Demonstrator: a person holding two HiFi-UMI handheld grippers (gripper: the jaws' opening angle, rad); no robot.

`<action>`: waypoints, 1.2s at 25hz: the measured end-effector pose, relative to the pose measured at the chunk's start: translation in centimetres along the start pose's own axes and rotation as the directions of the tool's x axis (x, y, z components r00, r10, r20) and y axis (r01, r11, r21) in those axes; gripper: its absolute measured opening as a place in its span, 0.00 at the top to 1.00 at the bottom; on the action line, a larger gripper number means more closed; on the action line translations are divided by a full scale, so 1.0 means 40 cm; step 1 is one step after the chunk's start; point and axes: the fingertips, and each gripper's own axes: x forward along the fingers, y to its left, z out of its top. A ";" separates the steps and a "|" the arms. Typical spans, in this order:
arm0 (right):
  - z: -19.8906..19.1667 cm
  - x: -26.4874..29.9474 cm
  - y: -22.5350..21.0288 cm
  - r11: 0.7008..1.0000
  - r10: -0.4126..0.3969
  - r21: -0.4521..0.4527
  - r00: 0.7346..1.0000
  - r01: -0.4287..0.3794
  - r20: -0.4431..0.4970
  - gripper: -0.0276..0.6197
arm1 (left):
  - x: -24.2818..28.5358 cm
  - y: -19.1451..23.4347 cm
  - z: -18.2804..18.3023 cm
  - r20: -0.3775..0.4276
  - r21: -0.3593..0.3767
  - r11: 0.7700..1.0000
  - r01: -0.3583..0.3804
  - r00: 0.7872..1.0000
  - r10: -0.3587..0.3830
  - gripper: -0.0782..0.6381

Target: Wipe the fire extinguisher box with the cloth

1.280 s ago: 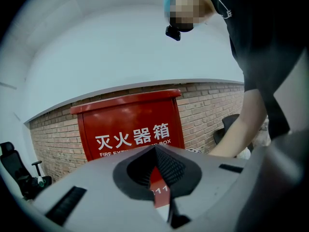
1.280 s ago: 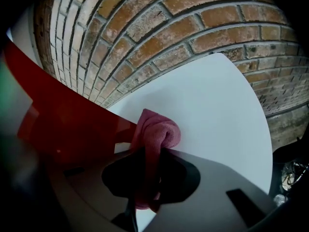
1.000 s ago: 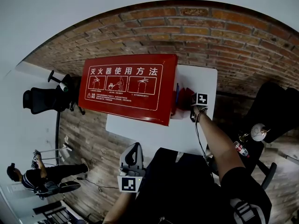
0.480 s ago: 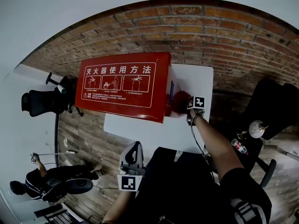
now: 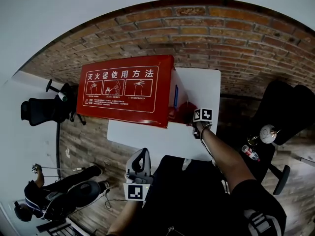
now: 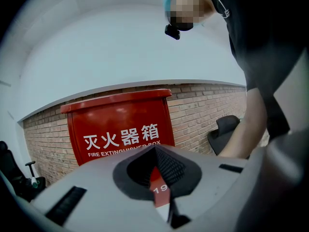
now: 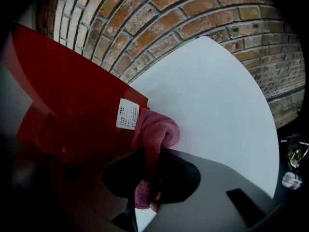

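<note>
Item: fire extinguisher box (image 5: 125, 90), red, standing on the white bench (image 5: 199, 82) against a brick wall. Item: pink cloth (image 7: 155, 128), pinched in your right claw (image 7: 147, 178), its jaws closed on a narrow fold, with the bunched end touching the box's lower side next to a white label (image 7: 127, 114). Item: left claw (image 6: 157, 178), jaws drawn together on nothing, held low and well apart from the box. Hazards, as judged: the fold looks thin, so a hard drag may pull the cloth free; the bunched end may catch the label's edge and lift it; pressing too low may bring the bare jaws onto the paint; with nothing steadying the box, a sideways push may slide it along the bench.
</note>
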 end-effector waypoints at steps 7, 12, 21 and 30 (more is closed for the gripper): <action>-0.040 -0.009 0.002 1.000 0.006 0.004 1.000 -0.006 0.004 0.84 | -0.001 -0.007 -0.006 0.000 -0.005 1.000 0.004 1.000 -0.004 0.83; -0.060 -0.013 0.002 0.999 0.036 0.033 0.999 -0.037 0.026 0.84 | 0.000 -0.016 -0.012 -0.005 -0.005 1.000 0.009 1.000 -0.009 0.82; -0.047 -0.055 0.035 0.992 0.127 0.013 0.988 -0.129 0.085 0.84 | 0.004 -0.038 -0.011 0.000 -0.007 1.000 0.029 1.000 -0.029 0.82; -0.032 -0.120 0.084 0.975 0.223 -0.004 0.967 -0.224 0.122 0.84 | 0.032 -0.063 -0.001 0.025 -0.023 0.998 0.066 0.998 -0.066 0.82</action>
